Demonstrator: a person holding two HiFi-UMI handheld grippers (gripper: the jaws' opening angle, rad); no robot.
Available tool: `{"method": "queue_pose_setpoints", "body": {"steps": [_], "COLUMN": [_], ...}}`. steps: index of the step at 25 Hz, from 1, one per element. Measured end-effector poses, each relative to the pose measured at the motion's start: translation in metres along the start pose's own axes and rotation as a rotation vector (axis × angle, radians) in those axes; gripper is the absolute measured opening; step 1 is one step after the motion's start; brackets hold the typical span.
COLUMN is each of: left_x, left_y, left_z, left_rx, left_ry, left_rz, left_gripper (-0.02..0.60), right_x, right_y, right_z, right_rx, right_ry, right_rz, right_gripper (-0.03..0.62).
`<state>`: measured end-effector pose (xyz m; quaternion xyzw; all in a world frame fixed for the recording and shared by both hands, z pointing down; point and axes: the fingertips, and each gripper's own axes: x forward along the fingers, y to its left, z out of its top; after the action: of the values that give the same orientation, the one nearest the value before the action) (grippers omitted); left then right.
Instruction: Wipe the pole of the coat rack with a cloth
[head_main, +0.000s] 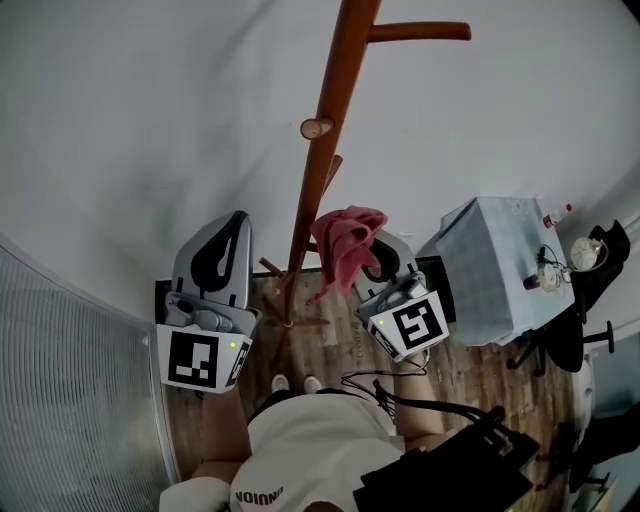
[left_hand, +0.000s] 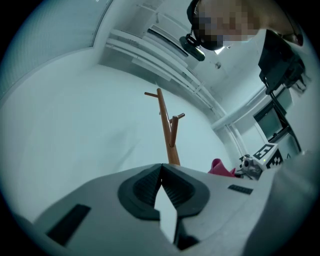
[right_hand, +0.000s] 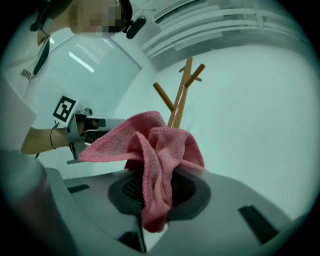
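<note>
A brown wooden coat rack pole (head_main: 318, 160) rises from the floor between my two grippers, with pegs (head_main: 318, 127) sticking out along it. In the right gripper view the pole (right_hand: 179, 102) stands just behind a pink cloth (right_hand: 155, 150). My right gripper (head_main: 372, 262) is shut on that cloth (head_main: 345, 242), which bunches up and hangs close to the right of the pole, and I cannot tell if it touches. My left gripper (head_main: 222, 248) is shut with nothing in it, left of the pole. From the left gripper view the pole (left_hand: 168, 135) stands beyond the jaws.
A table with a light blue cover (head_main: 495, 265) stands at the right, with small items (head_main: 548, 277) near its edge. A black chair (head_main: 585, 310) is beside it. A white wall (head_main: 150, 120) is behind the rack. The rack's feet (head_main: 290, 300) spread on the wooden floor.
</note>
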<state>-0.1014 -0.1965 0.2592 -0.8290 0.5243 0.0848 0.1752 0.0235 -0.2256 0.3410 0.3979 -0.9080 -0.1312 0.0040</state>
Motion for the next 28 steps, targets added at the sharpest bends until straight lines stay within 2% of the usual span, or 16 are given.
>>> {"method": "queue_pose_setpoints", "body": {"steps": [7, 10, 14, 20, 28], "left_x": [-0.003, -0.004, -0.003, -0.002, 0.001], "left_y": [-0.003, -0.003, -0.004, -0.003, -0.005], "left_z": [-0.008, -0.011, -0.014, -0.019, -0.028], "left_rx": [-0.007, -0.015, -0.025, -0.04, -0.06], "left_ry": [0.032, 0.042, 0.051, 0.061, 0.058], "left_rz": [-0.008, -0.009, -0.013, -0.021, -0.023], "left_gripper": [0.014, 0.014, 0.014, 0.014, 0.014], "right_x": [0.012, 0.014, 0.013, 0.002, -0.024], "right_y": [0.016, 0.022, 0.025, 0.012, -0.021], "right_z": [-0.03, -0.042, -0.05, -0.046, -0.046], "right_rx": [-0.106, -0.091, -0.126, -0.123, -0.115], "right_ry": [0.141, 0.219, 0.288, 0.32, 0.346], "right_rz": [0.024, 0.016, 0.006, -0.033, -0.135], "right_gripper": [0.084, 0.084, 0.084, 0.084, 0.084]}}
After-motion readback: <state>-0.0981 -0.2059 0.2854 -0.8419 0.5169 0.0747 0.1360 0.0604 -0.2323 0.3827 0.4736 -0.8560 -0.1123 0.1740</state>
